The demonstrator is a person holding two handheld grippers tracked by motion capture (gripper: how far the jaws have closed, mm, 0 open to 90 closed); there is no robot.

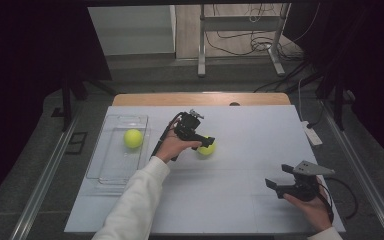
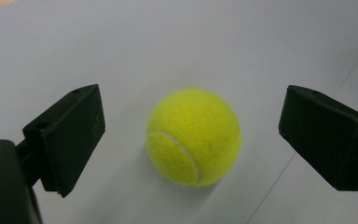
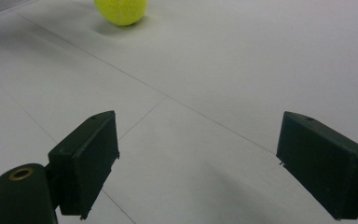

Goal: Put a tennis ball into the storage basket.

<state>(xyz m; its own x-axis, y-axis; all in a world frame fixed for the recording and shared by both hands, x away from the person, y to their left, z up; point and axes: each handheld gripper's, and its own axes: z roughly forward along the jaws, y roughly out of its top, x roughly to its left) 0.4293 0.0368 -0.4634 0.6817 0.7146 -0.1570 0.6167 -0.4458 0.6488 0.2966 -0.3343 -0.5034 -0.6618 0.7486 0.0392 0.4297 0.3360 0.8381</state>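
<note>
A yellow tennis ball [image 1: 207, 147] rests on the white table near its middle. My left gripper [image 1: 206, 141] hovers right over it, open. In the left gripper view the ball [image 2: 194, 136] sits between the two black jaws with a gap on either side, touching neither. A second tennis ball [image 1: 133, 138] lies inside a clear plastic tray [image 1: 111, 172] at the left. Near the front right, my right gripper [image 1: 274, 185] is open with nothing between its jaws; its own view shows the middle ball [image 3: 121, 10] far off at the top.
The white table [image 1: 240, 200] ends in a wooden strip at the back. A white object [image 1: 312, 134] lies at the right edge. Metal stand legs and cables sit on the floor beyond the table.
</note>
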